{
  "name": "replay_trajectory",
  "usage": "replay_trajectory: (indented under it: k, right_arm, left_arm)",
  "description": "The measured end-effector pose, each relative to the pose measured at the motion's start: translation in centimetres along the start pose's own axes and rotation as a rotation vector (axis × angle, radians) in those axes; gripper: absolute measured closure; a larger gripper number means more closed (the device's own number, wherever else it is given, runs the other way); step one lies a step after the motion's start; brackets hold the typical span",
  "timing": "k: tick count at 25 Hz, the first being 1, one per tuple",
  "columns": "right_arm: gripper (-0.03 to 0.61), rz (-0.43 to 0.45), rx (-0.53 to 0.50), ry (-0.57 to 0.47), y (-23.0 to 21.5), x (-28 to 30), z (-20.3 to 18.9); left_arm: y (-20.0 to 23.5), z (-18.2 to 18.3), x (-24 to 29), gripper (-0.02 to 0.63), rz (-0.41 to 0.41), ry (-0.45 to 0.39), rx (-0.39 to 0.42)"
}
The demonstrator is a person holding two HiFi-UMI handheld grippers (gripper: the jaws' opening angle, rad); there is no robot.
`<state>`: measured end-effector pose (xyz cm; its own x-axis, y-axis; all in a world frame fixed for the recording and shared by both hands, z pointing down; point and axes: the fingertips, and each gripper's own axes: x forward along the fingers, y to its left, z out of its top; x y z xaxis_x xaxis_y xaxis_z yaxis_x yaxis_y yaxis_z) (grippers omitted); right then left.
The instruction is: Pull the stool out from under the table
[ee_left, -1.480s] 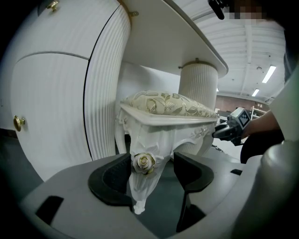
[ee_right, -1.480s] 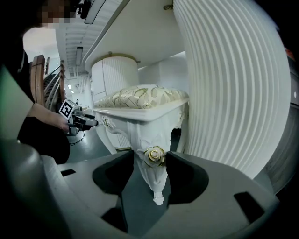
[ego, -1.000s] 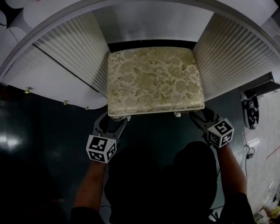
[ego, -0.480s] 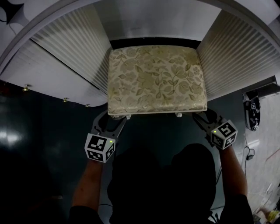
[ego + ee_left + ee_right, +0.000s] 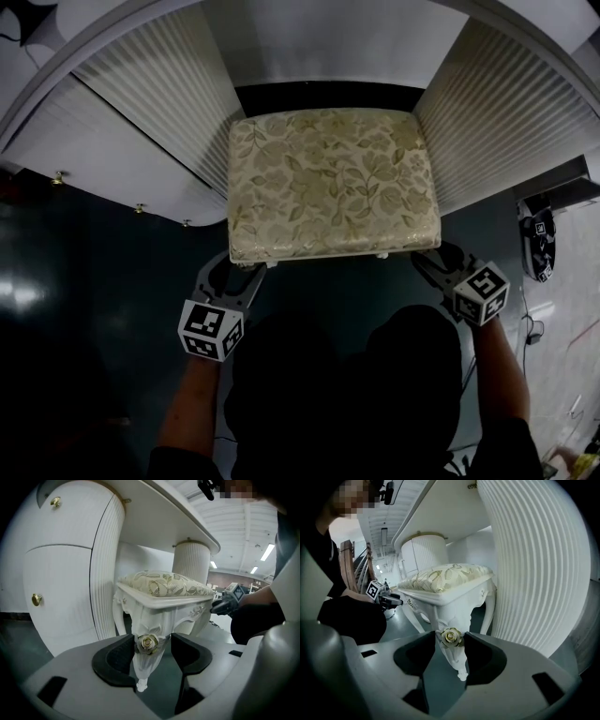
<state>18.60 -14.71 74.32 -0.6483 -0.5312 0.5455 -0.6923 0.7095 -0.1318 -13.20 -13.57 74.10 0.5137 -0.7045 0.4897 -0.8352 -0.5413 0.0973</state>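
- Step in hand: taking hold of the stool (image 5: 333,183) by its two near legs; the pull itself looks not yet begun.
- The stool stands on the dark floor (image 5: 94,281) in the gap between the two ribbed pedestals of the desk (image 5: 155,98). Its flowered seat is upright and its near edge sits roughly level with the pedestal fronts.
- The left gripper (image 5: 151,646) has the near left leg (image 5: 149,663) between its jaws, at the height of the carved rose (image 5: 149,642). The jaws have just been closing. One jaw lies against the leg, while the other seems a sliver short of it, so I judge this not yet a firm pinch.
- The right gripper (image 5: 450,641) has the near right leg (image 5: 458,663) between its jaws, also at its rose (image 5: 451,637). These jaws have been closing too. Both jaws look pressed on the leg, pinching it.
- Next move, as I judge it: finish the left pinch, then draw both hands back toward the person together and at an even pace. That way the stool slides straight out without twisting.
- Care needed: the legs are curved and taper downward, so a loose grip could slip off. An uneven pull could swing a corner against a ribbed pedestal, which stands close on either side.
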Motion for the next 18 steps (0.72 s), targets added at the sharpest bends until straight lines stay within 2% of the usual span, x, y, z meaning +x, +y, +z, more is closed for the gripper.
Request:
replay_trajectory:
  k: [5,8,12,15,18]
  right_arm:
    - [0.390,0.061,0.030,0.007,-0.1,-0.3,0.0]
    - [0.389,0.089,0.087,-0.008,-0.1,-0.8,0.5]
    - [0.388,0.081,0.131,-0.080,-0.8,-3.1,3.0]
    - [0.377,0.075,0.049,-0.036,-0.7,-3.9,4.1]
    - [0.376,0.092,0.034,-0.084,-0.4,-4.9,6.1]
  left_arm:
    - [-0.5,-0.4,-0.3,0.345,-0.084,0.047,0.047]
    - [-0.6,-0.1,-0.7,0.339,-0.137,0.068,0.036]
    - [-0.1,1.9,-2.8,0.339,-0.143,0.010,-0.012]
    - [0.3,3.4,-4.0,0.338,-0.131,-0.018,0.018]
    - [0.3,5.3,-5.2,0.338,-0.136,-0.064,0.025]
